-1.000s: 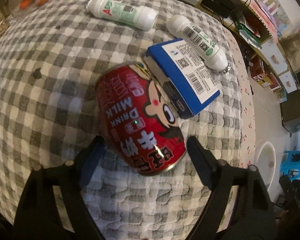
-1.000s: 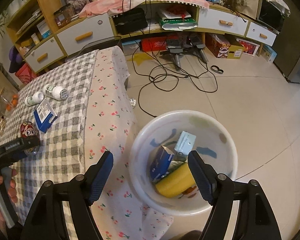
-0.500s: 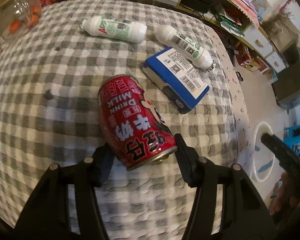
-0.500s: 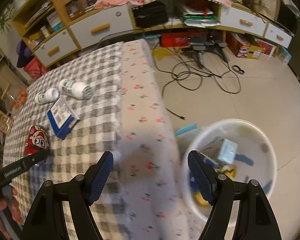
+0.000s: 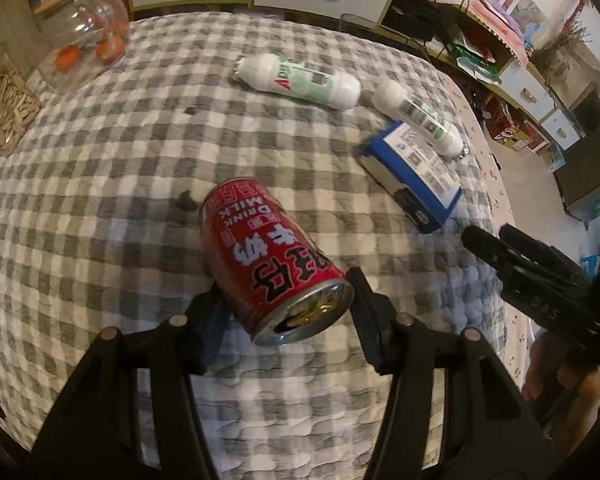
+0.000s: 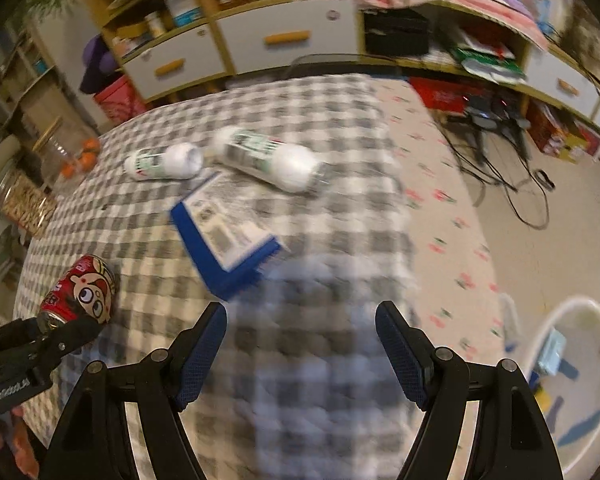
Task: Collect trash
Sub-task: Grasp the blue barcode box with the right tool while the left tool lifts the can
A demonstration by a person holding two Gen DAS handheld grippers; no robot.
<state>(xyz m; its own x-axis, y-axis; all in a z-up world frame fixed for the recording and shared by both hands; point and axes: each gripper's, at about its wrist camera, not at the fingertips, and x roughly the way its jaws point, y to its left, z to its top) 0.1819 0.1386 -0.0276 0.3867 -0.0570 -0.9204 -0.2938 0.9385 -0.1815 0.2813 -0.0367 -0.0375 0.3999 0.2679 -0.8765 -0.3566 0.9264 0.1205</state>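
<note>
Left tool [image 5: 284, 300] has closed from wide apart onto the red can [image 5: 270, 258] and now clamps it, lying on the checked desk [image 5: 100, 200]. Right tool [image 6: 300, 320], jaws apart and empty, has swung from the bin [image 6: 580, 380] toward the blue box [image 6: 228, 240]. 2 bottles remain. Motion blur hides cloth detail; bin partly cut off.

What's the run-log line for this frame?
left gripper: shut on red can | right gripper: open, empty, near blue box | bin: on floor
</note>
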